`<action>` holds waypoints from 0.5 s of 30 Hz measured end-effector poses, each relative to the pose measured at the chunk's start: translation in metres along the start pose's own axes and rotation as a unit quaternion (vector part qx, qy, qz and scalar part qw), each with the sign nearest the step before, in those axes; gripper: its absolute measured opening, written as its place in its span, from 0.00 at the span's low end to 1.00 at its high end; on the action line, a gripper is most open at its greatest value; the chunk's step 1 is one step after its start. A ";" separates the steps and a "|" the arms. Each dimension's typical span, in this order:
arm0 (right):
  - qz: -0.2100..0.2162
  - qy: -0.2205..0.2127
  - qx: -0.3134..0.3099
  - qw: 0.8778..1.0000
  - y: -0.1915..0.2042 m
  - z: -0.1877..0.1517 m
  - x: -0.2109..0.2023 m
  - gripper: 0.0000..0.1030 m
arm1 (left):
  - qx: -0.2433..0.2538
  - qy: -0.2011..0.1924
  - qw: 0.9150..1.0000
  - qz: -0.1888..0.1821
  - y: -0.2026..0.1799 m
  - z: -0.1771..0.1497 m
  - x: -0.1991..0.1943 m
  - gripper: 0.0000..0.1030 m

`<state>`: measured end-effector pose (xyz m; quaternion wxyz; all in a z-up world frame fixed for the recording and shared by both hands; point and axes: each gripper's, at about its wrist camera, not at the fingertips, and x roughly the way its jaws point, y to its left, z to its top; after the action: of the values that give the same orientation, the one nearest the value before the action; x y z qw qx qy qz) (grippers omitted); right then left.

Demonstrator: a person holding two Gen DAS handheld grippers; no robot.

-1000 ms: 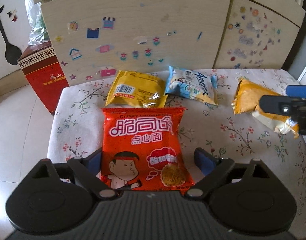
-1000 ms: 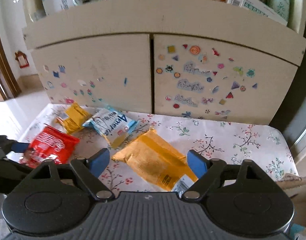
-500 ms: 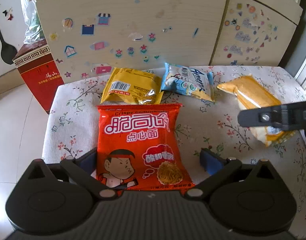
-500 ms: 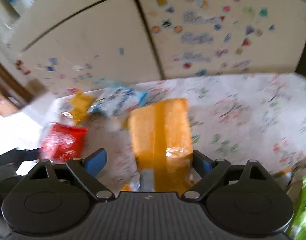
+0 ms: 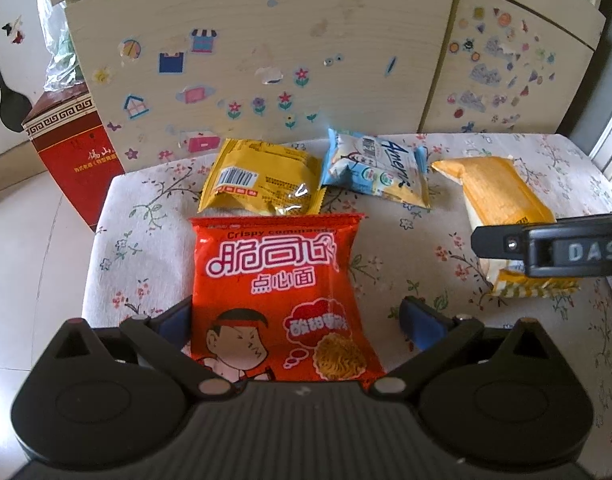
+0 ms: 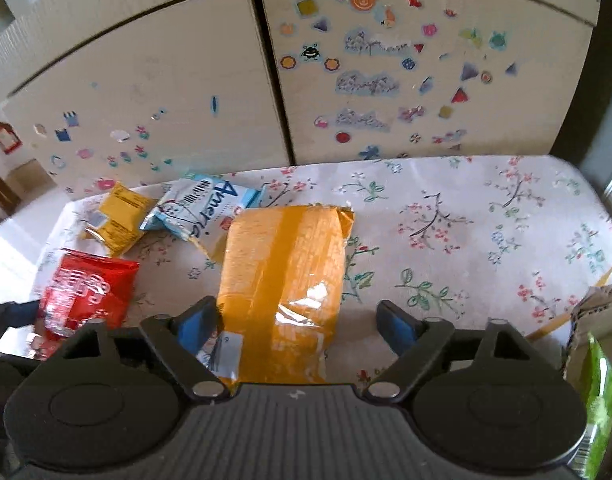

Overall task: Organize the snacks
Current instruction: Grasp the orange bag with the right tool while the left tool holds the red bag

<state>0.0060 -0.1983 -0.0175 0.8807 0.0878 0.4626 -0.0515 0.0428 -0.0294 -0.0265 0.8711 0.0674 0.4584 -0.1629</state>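
A floral tablecloth (image 5: 153, 216) meets a stickered cabinet (image 5: 265, 40); the spread left gripper (image 5: 295, 318) straddles a red noodle packet (image 5: 277, 288), the right gripper (image 6: 297, 320) is closing around an orange packet (image 6: 281, 264) whose near end is hidden.

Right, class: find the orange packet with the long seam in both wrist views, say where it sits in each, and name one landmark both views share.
Left wrist view: the orange packet lies at right on the flowered cloth, partly behind the right gripper's finger.
Right wrist view: the orange packet lies at centre, between the closing jaws of the right gripper.
Shared landmark: the blue packet, just left of it.
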 end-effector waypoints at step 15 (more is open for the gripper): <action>-0.026 0.006 0.022 0.999 -0.006 -0.023 -0.033 0.53 | 0.033 -0.028 0.999 -0.016 -0.028 -0.016 -0.032 0.66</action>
<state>-0.0316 -0.1992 -0.0039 0.8742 0.0948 0.4687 -0.0841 0.0045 -0.0441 -0.0086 0.8780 0.0837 0.4297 -0.1937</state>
